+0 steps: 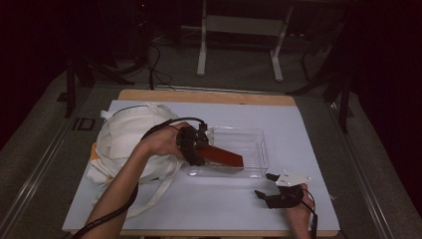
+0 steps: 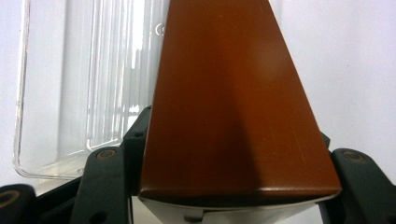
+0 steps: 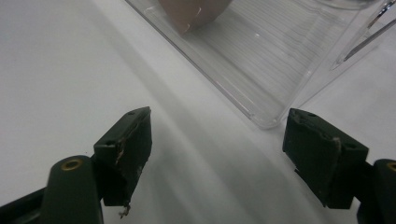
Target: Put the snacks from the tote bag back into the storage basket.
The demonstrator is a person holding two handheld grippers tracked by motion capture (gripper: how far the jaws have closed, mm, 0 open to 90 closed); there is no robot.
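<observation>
While the high view looks down on the white-covered surface (image 1: pixel 209 204), the left gripper (image 1: pixel 195 145) sits over the left end of a clear plastic tray (image 1: pixel 251 137) near the surface's middle, its fingers clamped on a flat brown box (image 1: pixel 225 157). That box slants from the gripper down toward the tray's near right corner, lying over the tray's near wall. A cream cloth bag (image 1: pixel 127 137) is heaped by the left edge of the surface, touching the person's left hand (image 1: pixel 159 142), with its straps trailing toward the near edge. The right gripper (image 1: pixel 268 185) rests close to the near right corner of the surface, just short of the tray, fingers spread apart and holding nothing.

From the left gripper view, the brown box (image 2: pixel 233 102) runs away between the two black fingers (image 2: pixel 105 186), which press on its sides, and the clear tray (image 2: pixel 56 93) lies beyond it on the left.

From the right gripper view, the fingers (image 3: pixel 126 149) stand wide with bare white surface (image 3: pixel 56 74) between them; a corner of the tray (image 3: pixel 266 93) lies just ahead, with the box's pale end (image 3: pixel 191 14) inside it.
</observation>
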